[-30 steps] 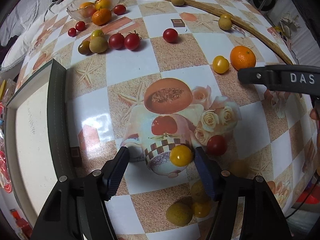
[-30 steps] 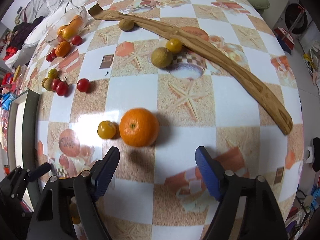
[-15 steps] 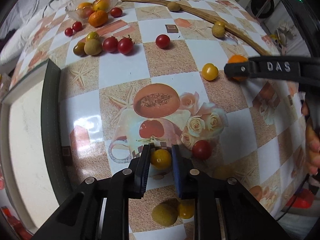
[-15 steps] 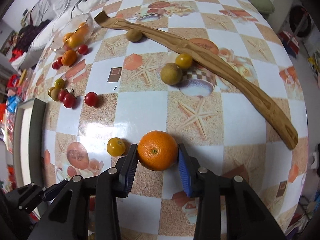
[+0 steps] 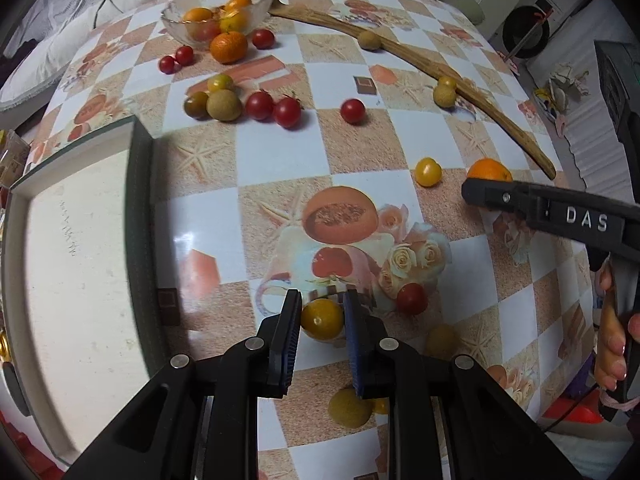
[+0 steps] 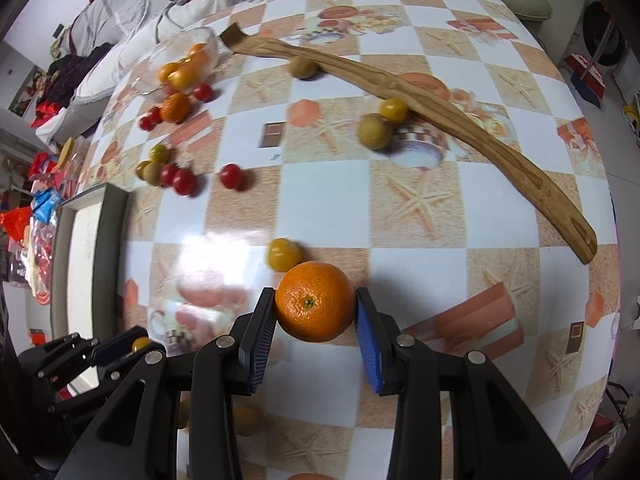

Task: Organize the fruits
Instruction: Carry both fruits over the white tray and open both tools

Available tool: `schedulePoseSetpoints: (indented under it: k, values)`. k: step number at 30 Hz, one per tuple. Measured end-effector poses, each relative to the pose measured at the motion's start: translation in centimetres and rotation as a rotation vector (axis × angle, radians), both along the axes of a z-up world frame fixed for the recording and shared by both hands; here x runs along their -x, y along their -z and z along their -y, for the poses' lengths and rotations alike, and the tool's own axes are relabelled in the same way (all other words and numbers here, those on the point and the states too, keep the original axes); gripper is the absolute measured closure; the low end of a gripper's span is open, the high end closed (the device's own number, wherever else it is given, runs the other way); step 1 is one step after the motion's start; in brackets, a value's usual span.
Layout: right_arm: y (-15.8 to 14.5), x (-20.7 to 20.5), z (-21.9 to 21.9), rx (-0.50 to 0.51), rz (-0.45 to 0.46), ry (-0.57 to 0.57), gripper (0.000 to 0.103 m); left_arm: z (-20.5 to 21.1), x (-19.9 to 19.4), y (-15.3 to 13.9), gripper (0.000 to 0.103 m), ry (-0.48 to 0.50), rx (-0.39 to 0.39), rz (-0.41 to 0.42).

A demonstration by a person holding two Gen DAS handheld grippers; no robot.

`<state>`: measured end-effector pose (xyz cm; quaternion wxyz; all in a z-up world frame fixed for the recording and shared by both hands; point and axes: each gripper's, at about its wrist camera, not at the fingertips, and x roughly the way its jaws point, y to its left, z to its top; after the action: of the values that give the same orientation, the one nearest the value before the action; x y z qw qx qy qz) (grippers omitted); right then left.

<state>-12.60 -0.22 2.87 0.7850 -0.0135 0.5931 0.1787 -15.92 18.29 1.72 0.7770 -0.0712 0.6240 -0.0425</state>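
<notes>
**Both tongs clamped on fruit**

The left gripper [image 5: 322, 317] reaches low over the table [image 5: 280, 148], pads pinching a round, glossy yellow tomato [image 5: 322, 319]. The right gripper [image 6: 316, 312], level and forward, squeezes a dimpled orange [image 6: 315, 306], stem end facing the camera. A second yellow tomato [image 6: 283, 255] sits just beyond its left finger.

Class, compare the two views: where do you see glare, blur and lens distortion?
Left wrist: sharp; glare patch on the tablecloth beside the tray; fisheye curves the tray's edge. Right wrist: motion blur smears the red tomatoes; broad glare left of the orange; the table bulges.
</notes>
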Motion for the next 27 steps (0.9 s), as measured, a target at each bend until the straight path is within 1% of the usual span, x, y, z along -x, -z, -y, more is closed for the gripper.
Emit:
schedulePoseSetpoints:
  k: [4,8,11,18,21,24,27]
  values:
    - [-0.7,0.6,-2.6,-0.003,0.001,-0.046,0.061,-2.1,0.4,-0.8,0.080,-0.039,-0.007,0.020]
    - [-1.1,1.3,-5.5,-0.015,0.002,-0.094,0.061,-5.7,1.2,-1.3,0.080,-0.086,-0.031,0.028]
    - [-1.3,2.0,-8.7,-0.032,-0.004,-0.144,0.061,-8.7,2.2,-1.3,0.080,-0.141,-0.059,0.027]
    - [-1.4,3.3,-16.1,-0.059,-0.014,-0.267,0.061,-15.7,4.1,-0.1,0.080,-0.273,-0.145,-0.005]
    - [-1.3,4.1,-19.5,-0.064,-0.013,-0.336,0.061,-18.0,4.7,0.7,0.080,-0.320,-0.176,-0.027]
    - [-0.8,4.7,-22.9,-0.048,-0.014,-0.403,0.061,-19.8,5.0,1.8,0.080,-0.359,-0.186,-0.057]
    - [0.0,4.8,-25.1,-0.009,-0.019,-0.442,0.061,-20.7,5.3,2.6,0.080,-0.380,-0.190,-0.078]
